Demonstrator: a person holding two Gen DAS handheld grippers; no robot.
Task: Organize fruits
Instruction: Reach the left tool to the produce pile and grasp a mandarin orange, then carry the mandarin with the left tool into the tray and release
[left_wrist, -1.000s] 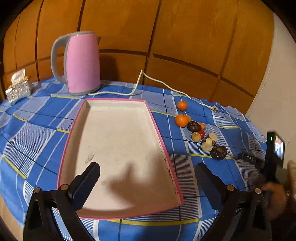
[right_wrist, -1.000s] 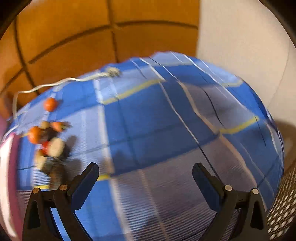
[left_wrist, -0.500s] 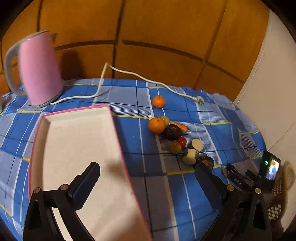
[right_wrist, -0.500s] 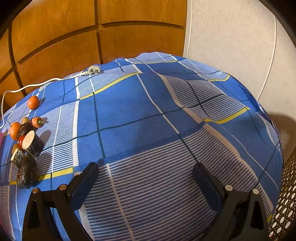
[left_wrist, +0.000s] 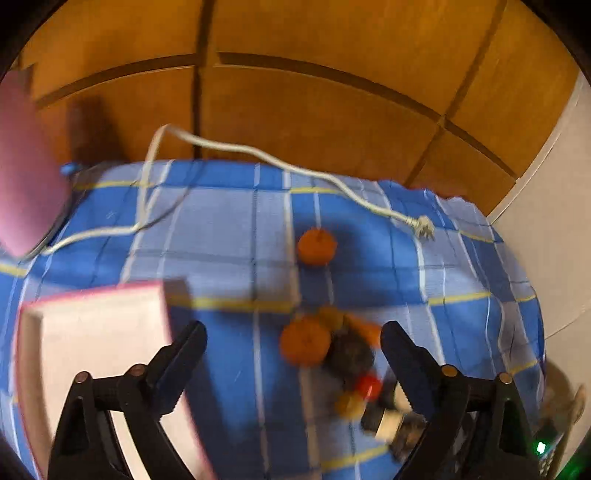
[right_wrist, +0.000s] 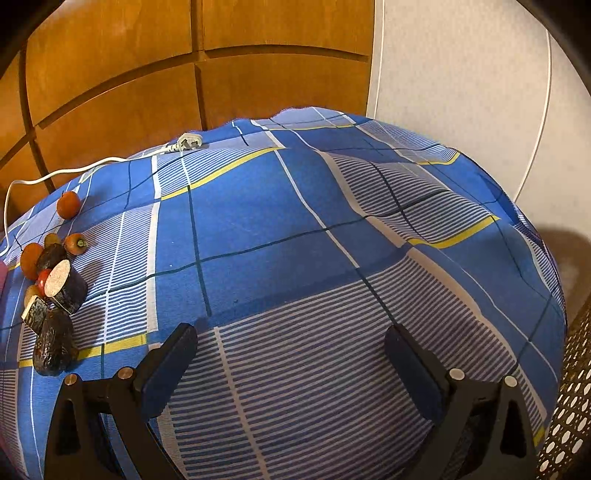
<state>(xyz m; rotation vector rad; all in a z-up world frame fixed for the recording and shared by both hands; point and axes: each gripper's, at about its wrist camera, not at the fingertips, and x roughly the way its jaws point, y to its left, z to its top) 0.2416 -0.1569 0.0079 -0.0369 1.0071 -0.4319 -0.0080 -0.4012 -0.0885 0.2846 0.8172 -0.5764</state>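
My left claw (left_wrist: 291, 341) tilts steeply downward, its two dark fingers entering the blurred left wrist view from about seven and five o'clock. Its jaws are closing, though they stand wide apart, and neither pad presses on anything. My right claw (right_wrist: 290, 345) also pitches downward, sharp in its own view, fingers rising from the same seven and five o'clock corners. Its jaws are spread wide with nothing gripped between them. In the left wrist view I cannot make out the blurred shapes at four o'clock.
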